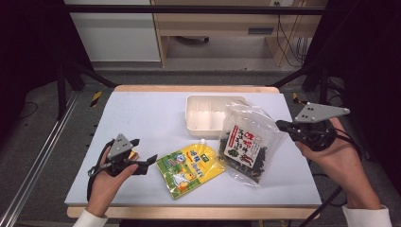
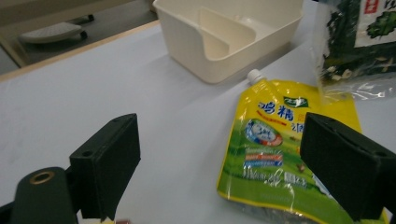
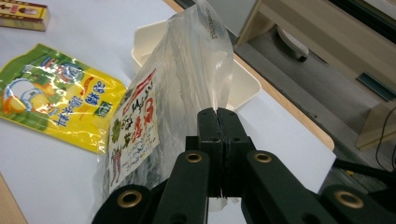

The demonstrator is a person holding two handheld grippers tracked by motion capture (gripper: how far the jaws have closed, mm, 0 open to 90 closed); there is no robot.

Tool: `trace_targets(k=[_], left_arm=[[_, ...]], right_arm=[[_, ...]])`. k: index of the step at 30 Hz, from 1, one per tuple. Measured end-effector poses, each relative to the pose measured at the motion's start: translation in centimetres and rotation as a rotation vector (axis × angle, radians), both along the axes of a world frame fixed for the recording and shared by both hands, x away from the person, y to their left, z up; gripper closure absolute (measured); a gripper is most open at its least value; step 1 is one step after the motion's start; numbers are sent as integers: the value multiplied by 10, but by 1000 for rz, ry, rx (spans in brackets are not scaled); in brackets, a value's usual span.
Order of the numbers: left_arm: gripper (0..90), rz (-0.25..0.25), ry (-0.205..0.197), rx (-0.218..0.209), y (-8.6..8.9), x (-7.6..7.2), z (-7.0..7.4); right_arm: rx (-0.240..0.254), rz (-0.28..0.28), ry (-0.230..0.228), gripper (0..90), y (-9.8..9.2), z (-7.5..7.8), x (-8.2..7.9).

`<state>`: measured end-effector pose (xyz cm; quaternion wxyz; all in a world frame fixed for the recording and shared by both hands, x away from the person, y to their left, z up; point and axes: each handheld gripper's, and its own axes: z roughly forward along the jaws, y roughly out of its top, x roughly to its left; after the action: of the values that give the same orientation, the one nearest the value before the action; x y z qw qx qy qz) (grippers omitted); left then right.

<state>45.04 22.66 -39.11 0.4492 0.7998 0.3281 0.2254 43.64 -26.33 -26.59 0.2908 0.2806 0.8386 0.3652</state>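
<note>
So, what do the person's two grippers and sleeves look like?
Both the left gripper and the right gripper are black, each with two flat, blocky jaws and a grey three-cornered plate on top with small dark dots. The right gripper view shows brass-coloured rings at its joints. Black cables trail from both. White sleeve cuffs cover both wrists.
</note>
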Motion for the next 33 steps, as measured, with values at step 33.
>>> trace_targets(k=[33], left_arm=[[180,-342,-91,192,-105,34,114]], right_arm=[[-86,152,-23,897,25,37,-1]])
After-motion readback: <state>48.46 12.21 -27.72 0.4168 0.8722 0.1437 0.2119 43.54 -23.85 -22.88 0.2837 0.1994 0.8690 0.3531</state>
